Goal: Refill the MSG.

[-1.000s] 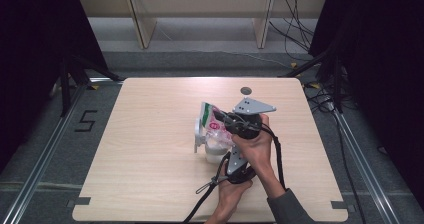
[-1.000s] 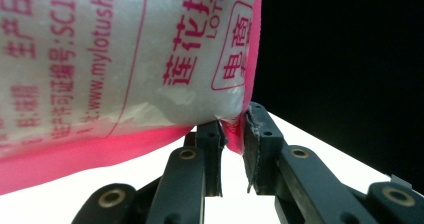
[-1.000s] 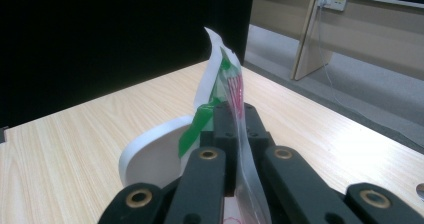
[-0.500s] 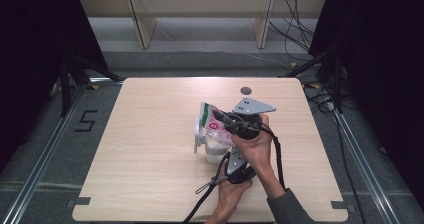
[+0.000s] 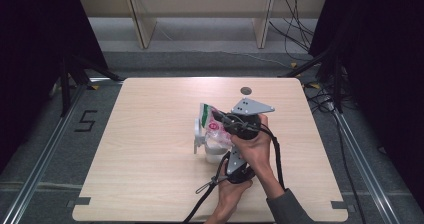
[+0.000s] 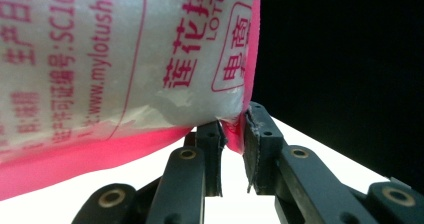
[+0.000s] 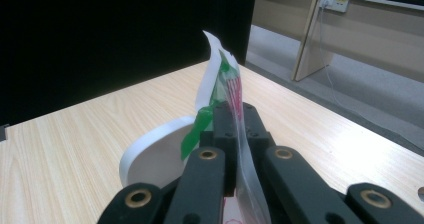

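My right gripper has its jaws pressed together on the clear top edge of the plastic bag, the film pinched flat between the pads. In the high view that gripper sits under its grey plate, with my right hand wrapped around the body. My left gripper is clamped on the bag's pink bottom corner; the seam is squeezed between the two pads, which stand a little apart around it. From above, the left gripper's body lies nearer me, its tips hidden under the bag and my right hand.

The bag hangs between the two grips, over the middle of the table. Its long axis runs from the green end, farther from me, toward the pink end nearer me. In the left gripper view a white granular filling shows through the printed film.

Directly beneath the bag stands a white cup with a handle on its left. In the right gripper view its rim curves just behind the jaws; I cannot tell what is in it.

A small dark disc lies well apart near the table's far edge.
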A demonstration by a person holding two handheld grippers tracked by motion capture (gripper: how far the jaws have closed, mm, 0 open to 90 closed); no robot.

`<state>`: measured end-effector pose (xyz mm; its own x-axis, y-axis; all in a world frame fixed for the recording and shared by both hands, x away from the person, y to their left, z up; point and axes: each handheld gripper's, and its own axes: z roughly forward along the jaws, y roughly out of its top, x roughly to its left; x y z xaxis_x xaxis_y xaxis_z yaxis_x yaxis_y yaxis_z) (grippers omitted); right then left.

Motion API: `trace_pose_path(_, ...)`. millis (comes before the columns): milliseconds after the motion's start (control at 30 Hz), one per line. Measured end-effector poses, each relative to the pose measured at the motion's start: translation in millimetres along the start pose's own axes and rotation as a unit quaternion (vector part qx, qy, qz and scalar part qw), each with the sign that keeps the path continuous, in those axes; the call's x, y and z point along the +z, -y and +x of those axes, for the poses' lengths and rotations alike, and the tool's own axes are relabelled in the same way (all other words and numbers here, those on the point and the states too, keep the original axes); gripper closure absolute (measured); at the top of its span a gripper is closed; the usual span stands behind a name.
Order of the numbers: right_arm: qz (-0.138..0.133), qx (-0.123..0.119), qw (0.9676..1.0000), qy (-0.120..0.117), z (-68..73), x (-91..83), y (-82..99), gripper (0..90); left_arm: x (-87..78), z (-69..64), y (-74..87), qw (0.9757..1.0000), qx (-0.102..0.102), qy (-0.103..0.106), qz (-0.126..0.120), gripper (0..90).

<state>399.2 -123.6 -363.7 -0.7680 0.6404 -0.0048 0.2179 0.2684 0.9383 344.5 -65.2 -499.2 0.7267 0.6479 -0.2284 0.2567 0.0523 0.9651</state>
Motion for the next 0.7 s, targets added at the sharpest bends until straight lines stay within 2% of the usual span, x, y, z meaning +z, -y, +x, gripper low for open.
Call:
trace_pose_path(33, -0.009, -0.006, 0.9999, 0.002, -1.3, 0.6, 0.3, 89.6, -0.6, -0.9, 0.0, 1.0, 0.001, -0.005, 0.0, 78.2)
trace_pose_path(67, -0.003, -0.009, 1.0, -0.001, -0.7, -0.1, -0.4, 89.6, -0.6, -0.9, 0.0, 1.0, 0.001, -0.005, 0.0, 78.2)
trace_pose_path(133, -0.005, -0.008, 0.9999, 0.001, -0.5, 0.0, -0.5, 89.6, -1.4, -0.2, -0.3, 1.0, 0.007, -0.001, 0.003, 78.2)
trace_pose_path(167, -0.001, 0.004, 1.0, 0.005, 1.3, -0.9, -0.4, 89.6, -0.9, -0.1, -0.5, 1.0, 0.004, -0.001, 0.001, 78.2)
trace_pose_path(200, -0.002, 0.004, 1.0, 0.002, 0.6, -0.7, -0.4, 89.5, -0.5, -0.4, -0.5, 1.0, 0.001, -0.001, -0.001, 78.2)
trace_pose_path(300, -0.001, 0.001, 1.0, 0.001, 0.8, -1.1, -0.9, 89.5, -1.2, -0.1, -0.7, 1.0, 0.007, 0.001, 0.001, 78.2)
trace_pose_path(400, 0.0, 0.001, 1.0, 0.004, 0.2, -1.0, -0.9, 89.5, 0.3, -1.4, -0.8, 1.0, 0.0, 0.002, -0.005, 78.1)
trace_pose_path(433, 0.0, 0.0, 1.0, 0.002, 0.8, -0.8, -0.9, 89.5, -0.2, -1.3, -1.0, 1.0, 0.005, 0.004, -0.004, 78.1)
trace_pose_path(467, -0.001, -0.002, 1.0, 0.0, 0.4, -0.3, -1.2, 89.5, -1.6, -1.5, -1.8, 0.9999, 0.01, -0.002, 0.004, 78.2)
trace_pose_path(533, -0.002, -0.002, 1.0, 0.0, -0.1, -0.1, -1.3, 89.4, -0.2, -1.1, -1.7, 1.0, 0.005, 0.005, -0.004, 78.2)
trace_pose_path(700, -0.008, -0.006, 0.9999, -0.004, -0.5, 0.8, -2.1, 89.4, 0.0, 0.9, -2.3, 1.0, 0.005, 0.005, -0.003, 78.2)
